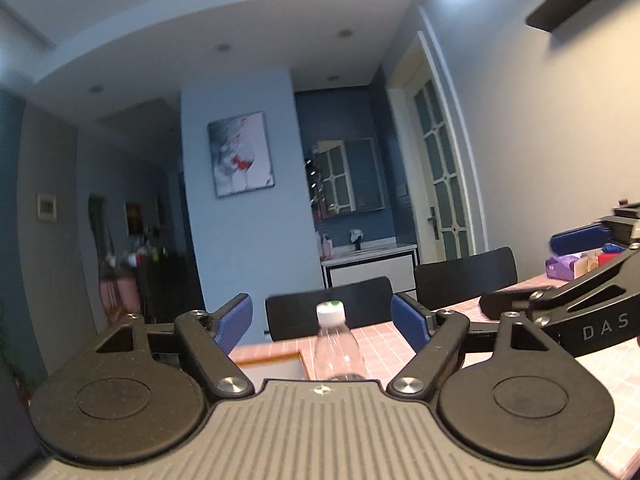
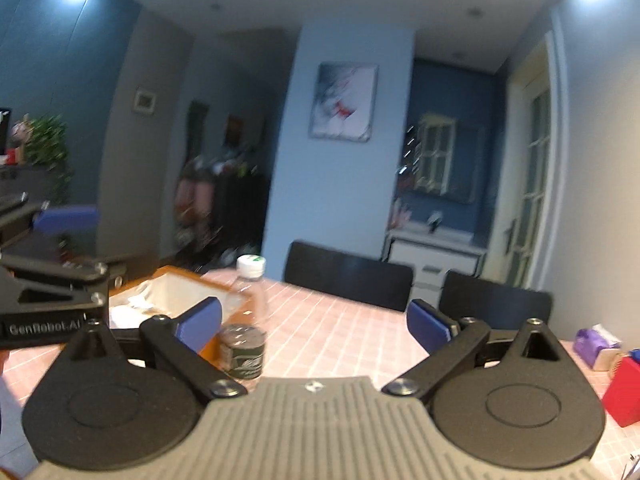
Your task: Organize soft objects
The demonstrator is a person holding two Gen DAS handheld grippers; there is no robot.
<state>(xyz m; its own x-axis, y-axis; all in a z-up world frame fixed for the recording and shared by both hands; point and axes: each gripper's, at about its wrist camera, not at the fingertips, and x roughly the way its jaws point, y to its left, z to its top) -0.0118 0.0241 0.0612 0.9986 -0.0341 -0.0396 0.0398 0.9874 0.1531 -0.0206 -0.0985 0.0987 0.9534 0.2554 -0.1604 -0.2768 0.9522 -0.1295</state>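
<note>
Both the left gripper and right gripper have jaws spread wide, holding nothing. A bottle stands ahead between the left jaws; the box beyond probably holds cloths. Sorting seems barely begun.

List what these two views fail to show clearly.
- Bottle base, left wrist view: hidden behind the left tool body.
- Box contents, right wrist view: blurred white lining; the soft items inside are unclear.
- Purple pack and red box, right wrist view: labels blurred, the red box cut by the edge.

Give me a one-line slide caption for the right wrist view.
Open right gripper above the pink tiled table, clear water bottle beside a lined wooden box.
</note>
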